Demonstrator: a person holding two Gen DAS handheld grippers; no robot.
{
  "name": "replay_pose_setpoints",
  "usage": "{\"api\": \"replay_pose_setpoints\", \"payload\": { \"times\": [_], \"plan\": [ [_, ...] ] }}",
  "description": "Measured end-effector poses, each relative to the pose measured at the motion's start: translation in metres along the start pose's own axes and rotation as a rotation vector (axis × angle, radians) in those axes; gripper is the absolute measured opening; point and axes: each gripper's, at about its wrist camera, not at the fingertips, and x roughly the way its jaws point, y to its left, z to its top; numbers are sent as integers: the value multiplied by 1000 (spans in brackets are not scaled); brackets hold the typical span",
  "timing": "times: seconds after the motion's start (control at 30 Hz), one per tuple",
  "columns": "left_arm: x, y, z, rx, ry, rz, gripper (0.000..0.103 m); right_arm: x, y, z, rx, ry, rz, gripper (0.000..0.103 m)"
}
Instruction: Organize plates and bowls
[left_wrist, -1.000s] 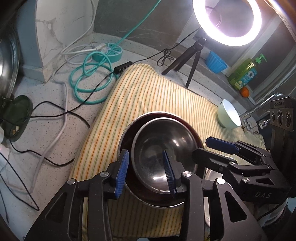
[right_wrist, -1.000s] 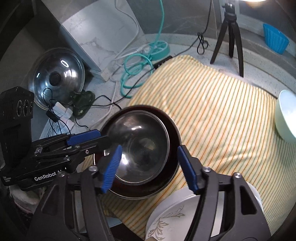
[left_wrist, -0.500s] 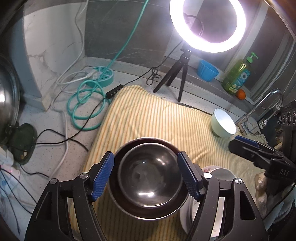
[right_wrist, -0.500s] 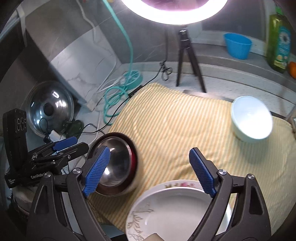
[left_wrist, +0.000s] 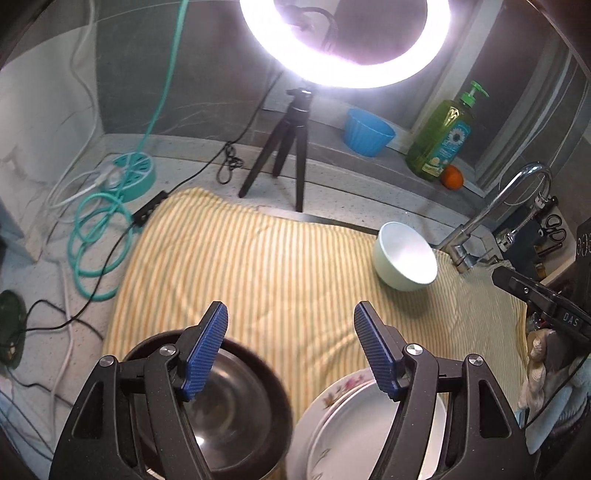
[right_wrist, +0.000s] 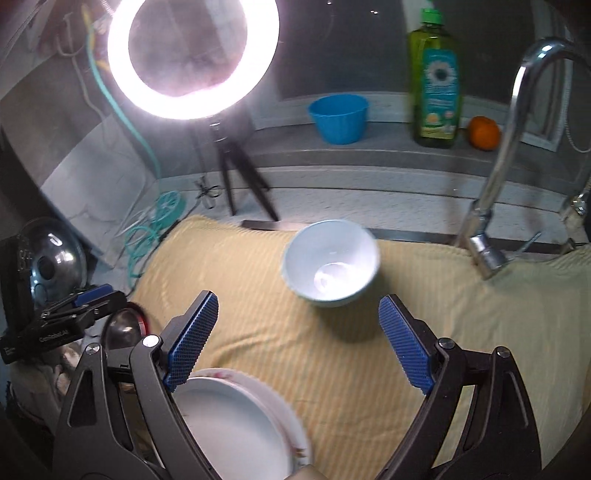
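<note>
Left claw (left_wrist: 290, 345): jaws spread wide with nothing between them, having just been opening; it hangs over the striped yellow cloth (left_wrist: 266, 258) on the worktop (left_wrist: 55, 343). Below its left finger the steel bowl (left_wrist: 225, 410) sits nested inside a dark bowl (left_wrist: 273, 380) at the cloth's near left corner. Just beside it on the right lies a stack of white plates (left_wrist: 343, 421). Right claw (right_wrist: 297, 338): likewise wide and empty, jaws just opened. A white bowl (right_wrist: 330, 264) stands alone farther back on the cloth, near the tap (right_wrist: 495, 192).
</note>
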Motion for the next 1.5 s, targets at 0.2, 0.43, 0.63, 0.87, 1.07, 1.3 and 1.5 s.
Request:
{"api": "replay_pose_setpoints", "payload": {
  "times": [0.2,0.43,0.63,0.87,1.07,1.3,1.5],
  "plan": [
    [27,-28,17,5,22,-50,71,11,-47,8,70,15,-8,91],
    [65,-56,32,11,45,-76,65,40,-71,14,116,61,30,88],
    [98,-74,38,24,93,-100,43,67,-75,19,110,107,48,63],
    [126,-85,42,9,133,-137,31,92,-83,20,120,140,83,47],
    [139,-92,44,5,149,-145,26,105,-90,20,147,170,105,35],
    [149,-94,46,2,165,-148,22,113,-91,19,157,197,112,26],
    [157,-92,45,-12,181,-155,13,119,-91,19,171,216,128,16]
  ]
}}
